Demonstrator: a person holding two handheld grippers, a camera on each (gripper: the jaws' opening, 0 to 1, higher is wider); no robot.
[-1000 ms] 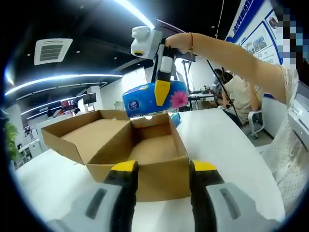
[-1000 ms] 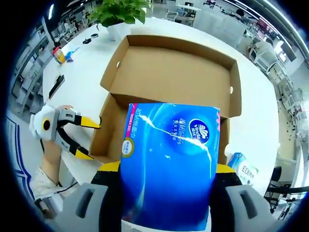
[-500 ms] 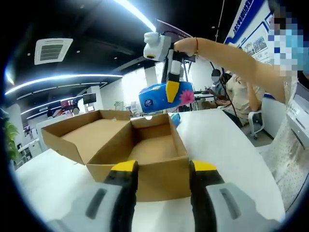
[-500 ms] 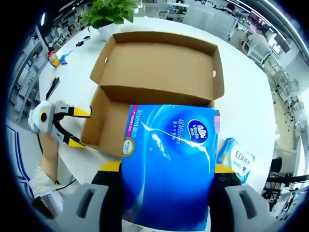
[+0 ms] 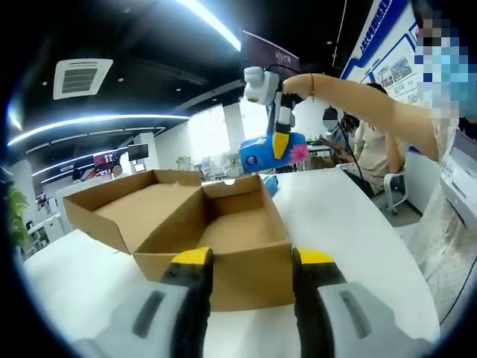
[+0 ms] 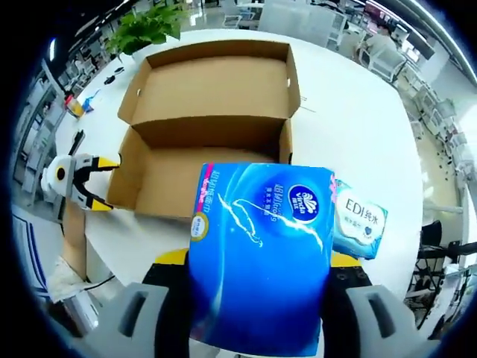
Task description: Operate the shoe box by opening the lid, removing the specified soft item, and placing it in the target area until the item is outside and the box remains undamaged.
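Left gripper point(image 6: 95, 183) open at the near wall of the box point(image 6: 201, 175), lid laid flat; best kept bracing that wall. Blue tissue pack point(image 6: 261, 257) clamped in the right gripper point(image 6: 257, 261), high above the table point(image 6: 358, 119), clear of the box. Best lowered gently beside the second pack point(image 6: 359, 228), grip loosened only once resting.

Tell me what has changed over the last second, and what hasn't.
The right gripper, shut on the blue tissue pack, has carried it up and away from the open shoe box, out past the box's far end toward a second pack lying on the white table. The left gripper stayed put with its jaws open at the box's near wall. The box is open and empty as before.
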